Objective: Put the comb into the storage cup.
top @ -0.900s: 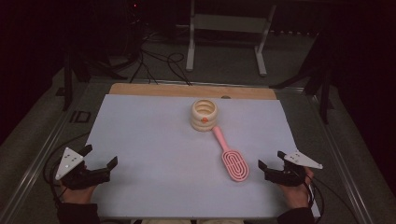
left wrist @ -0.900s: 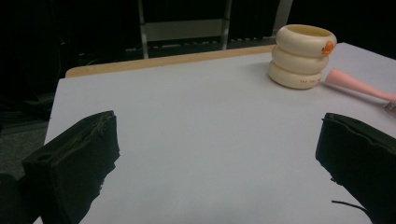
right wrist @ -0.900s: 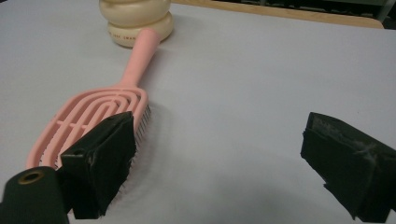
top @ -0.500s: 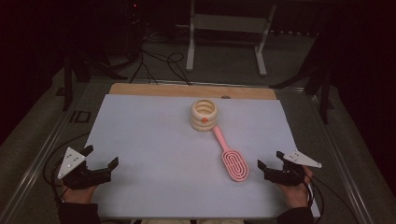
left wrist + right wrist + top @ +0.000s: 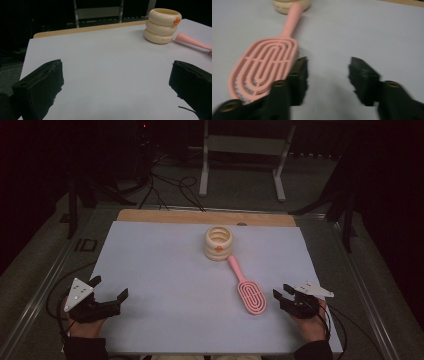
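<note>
Presently the pink hairbrush (image 5: 247, 290) lies flat on the white surface (image 5: 165, 265), its handle tip touching the cream ringed holder (image 5: 218, 243). Right tongs (image 5: 284, 296) sit just beside the brush head, jaws partly open, holding nothing. Left tongs (image 5: 107, 290) rest well away from the holder, jaws spread wide, empty. Recommended: bring the right tongs onto the narrow handle rather than the broad head, jaws square across it, and close firmly before lifting.

The pink hairbrush (image 5: 248, 291) and cream ringed holder (image 5: 218, 243) look like smooth plastic on a matt white sheet (image 5: 170, 270).
</note>
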`<state>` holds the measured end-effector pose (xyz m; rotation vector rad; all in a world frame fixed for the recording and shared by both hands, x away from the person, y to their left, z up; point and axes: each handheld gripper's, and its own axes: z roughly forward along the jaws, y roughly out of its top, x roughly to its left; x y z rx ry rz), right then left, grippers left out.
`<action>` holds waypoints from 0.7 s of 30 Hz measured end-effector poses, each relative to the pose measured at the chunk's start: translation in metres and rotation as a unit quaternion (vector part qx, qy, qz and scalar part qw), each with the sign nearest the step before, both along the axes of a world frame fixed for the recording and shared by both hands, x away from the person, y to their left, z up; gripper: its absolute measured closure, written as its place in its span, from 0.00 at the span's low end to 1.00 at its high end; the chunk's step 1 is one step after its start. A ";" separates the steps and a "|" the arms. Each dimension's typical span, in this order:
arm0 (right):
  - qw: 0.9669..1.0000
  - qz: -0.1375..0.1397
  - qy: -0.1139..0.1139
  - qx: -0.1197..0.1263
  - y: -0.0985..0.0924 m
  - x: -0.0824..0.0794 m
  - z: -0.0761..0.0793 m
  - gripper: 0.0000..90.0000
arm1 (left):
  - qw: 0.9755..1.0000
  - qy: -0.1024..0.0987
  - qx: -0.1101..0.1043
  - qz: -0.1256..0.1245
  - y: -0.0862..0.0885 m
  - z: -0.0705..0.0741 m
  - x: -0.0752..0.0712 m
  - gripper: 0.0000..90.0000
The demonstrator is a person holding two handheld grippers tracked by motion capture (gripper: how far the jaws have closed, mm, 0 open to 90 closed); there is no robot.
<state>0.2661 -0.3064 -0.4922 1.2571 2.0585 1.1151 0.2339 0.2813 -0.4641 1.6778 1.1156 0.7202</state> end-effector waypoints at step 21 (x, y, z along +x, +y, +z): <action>0.996 0.061 0.036 -0.050 0.026 0.005 -0.014 1.00 | 1.000 -0.002 -0.001 0.004 -0.001 -0.001 -0.001 0.00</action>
